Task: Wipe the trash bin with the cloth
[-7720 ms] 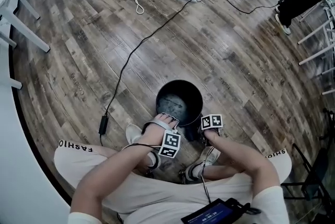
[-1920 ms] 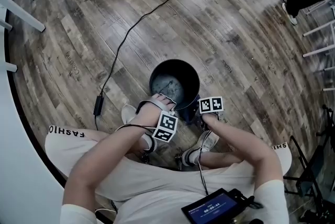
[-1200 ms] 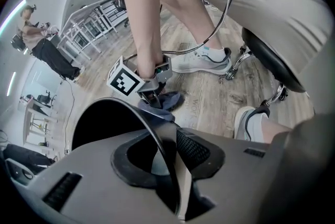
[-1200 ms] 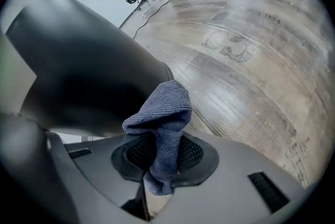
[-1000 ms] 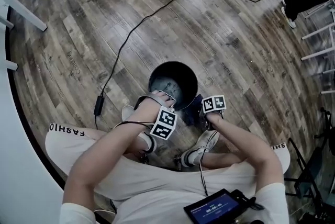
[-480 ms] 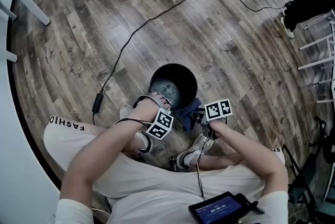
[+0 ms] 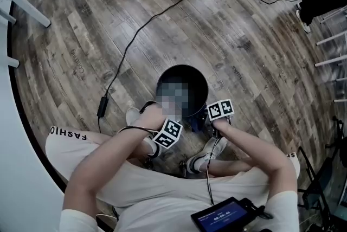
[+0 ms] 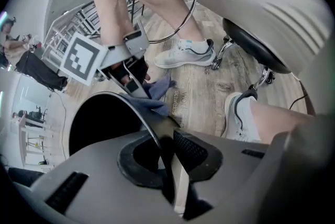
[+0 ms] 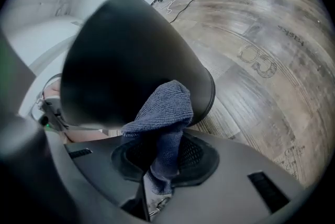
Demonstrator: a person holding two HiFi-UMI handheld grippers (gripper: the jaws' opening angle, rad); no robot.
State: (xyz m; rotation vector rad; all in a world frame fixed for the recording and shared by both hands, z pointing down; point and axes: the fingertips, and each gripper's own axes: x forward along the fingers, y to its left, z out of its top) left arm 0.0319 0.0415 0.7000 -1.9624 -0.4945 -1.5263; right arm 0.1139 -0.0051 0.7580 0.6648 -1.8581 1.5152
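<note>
Looks mid-wipe: left gripper (image 8: 166,148) just closed on the bin (image 9: 120,55) rim, right gripper (image 9: 159,165) pinches the cloth (image 9: 165,108) against its wall, probably rubs round next.

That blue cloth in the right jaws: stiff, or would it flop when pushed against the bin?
Probably floppy: the blue terry cloth bunches and folds over above the jaws of the right gripper. Likely light, since a pinch at one end holds it up. Its looped weave should drag, not slide, on the black round bin.
</note>
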